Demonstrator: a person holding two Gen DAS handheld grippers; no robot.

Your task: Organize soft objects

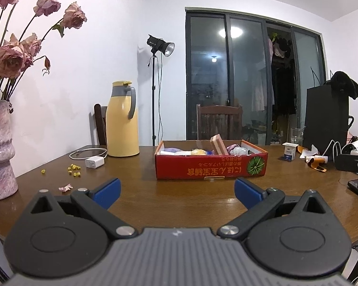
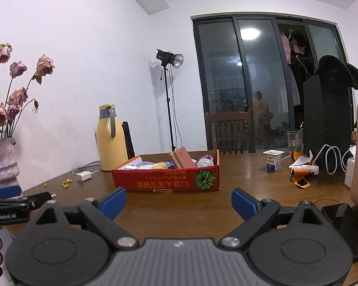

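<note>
A shallow red cardboard box (image 1: 211, 168) (image 2: 165, 181) sits on the brown wooden table. Inside it lie several soft things: a pinkish sponge block (image 1: 219, 145) (image 2: 181, 157) leaning upright, a yellow piece (image 1: 198, 152) (image 2: 160, 165), purple and white items. My left gripper (image 1: 177, 191) stands open near the table's front edge, short of the box, nothing between its blue pads. My right gripper (image 2: 179, 201) is also open and empty, in front of the box. The left gripper (image 2: 7, 194) also shows at the left edge of the right wrist view.
A yellow thermos jug (image 1: 122, 119) (image 2: 111, 138), a white charger with cable (image 1: 94, 162), a pink vase of dried roses (image 1: 0, 150) and yellow crumbs (image 1: 74, 169) stand left. A yogurt cup (image 2: 273, 160), glass (image 2: 295, 140), black bag (image 2: 327, 116), tubes, cables and a phone (image 2: 343, 224) crowd the right.
</note>
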